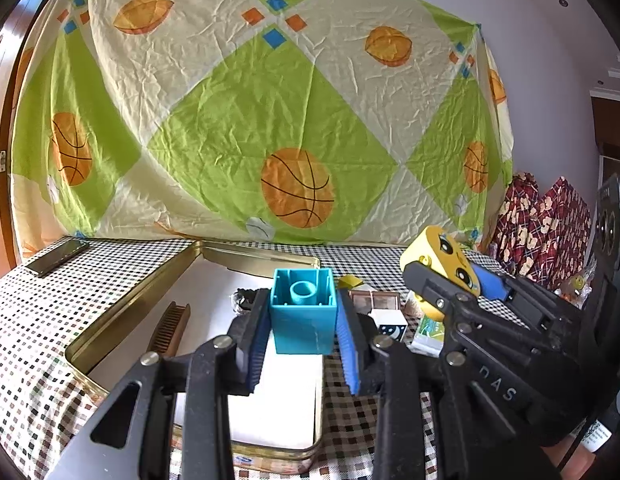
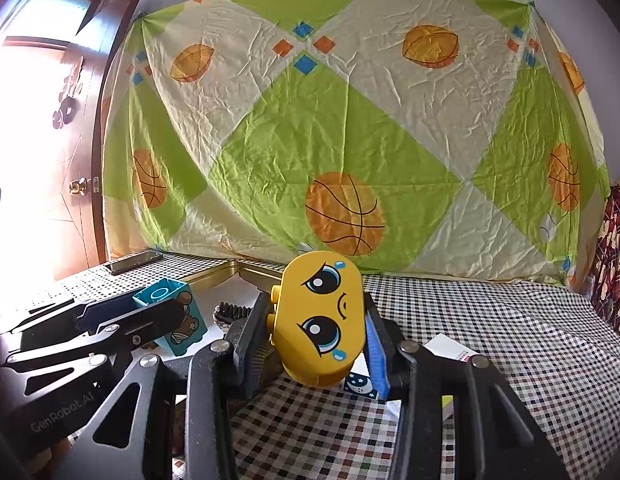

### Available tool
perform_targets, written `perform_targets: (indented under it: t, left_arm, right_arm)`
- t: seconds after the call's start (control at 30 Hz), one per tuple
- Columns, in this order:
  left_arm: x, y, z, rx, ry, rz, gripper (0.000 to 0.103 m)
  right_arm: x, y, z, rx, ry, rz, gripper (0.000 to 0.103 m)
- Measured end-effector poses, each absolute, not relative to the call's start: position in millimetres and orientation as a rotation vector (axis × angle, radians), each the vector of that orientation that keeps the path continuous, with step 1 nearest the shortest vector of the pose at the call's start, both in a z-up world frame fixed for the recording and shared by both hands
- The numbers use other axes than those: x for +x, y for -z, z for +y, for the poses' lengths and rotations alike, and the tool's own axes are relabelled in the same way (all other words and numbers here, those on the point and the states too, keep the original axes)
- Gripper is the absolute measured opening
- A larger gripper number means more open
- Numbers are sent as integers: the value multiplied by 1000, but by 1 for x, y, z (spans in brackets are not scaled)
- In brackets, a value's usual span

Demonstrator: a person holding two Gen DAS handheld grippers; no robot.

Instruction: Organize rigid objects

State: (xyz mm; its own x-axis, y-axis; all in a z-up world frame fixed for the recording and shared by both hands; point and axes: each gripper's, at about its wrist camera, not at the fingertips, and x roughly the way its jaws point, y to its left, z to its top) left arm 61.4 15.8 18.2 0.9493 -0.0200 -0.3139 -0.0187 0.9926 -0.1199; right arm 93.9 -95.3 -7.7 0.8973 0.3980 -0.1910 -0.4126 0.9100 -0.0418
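My left gripper (image 1: 302, 322) is shut on a teal toy block (image 1: 302, 310), hollow underside facing the camera, held above the right part of a gold tin tray (image 1: 122, 312). The block also shows in the right wrist view (image 2: 172, 316), with a bear picture on its side. My right gripper (image 2: 319, 330) is shut on a yellow block with a crying cartoon face (image 2: 319, 320), held above the checkered tablecloth. That yellow block (image 1: 443, 268) shows in the left wrist view, right of the tray.
In the tray lie a brown comb (image 1: 170, 330) and a small dark object (image 1: 244, 300). Small boxes and a moon-print cube (image 1: 391, 326) sit on the cloth right of the tray. A phone (image 1: 56, 256) lies at far left. A basketball-print sheet (image 1: 270, 120) hangs behind.
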Motion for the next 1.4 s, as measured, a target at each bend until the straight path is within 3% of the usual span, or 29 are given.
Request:
perform_targets:
  t: [1.4]
  left_arm:
    - [51,-16,60,-161,-64,328,30]
  right_arm:
    - [85,9,-42,-146,-507,165,45]
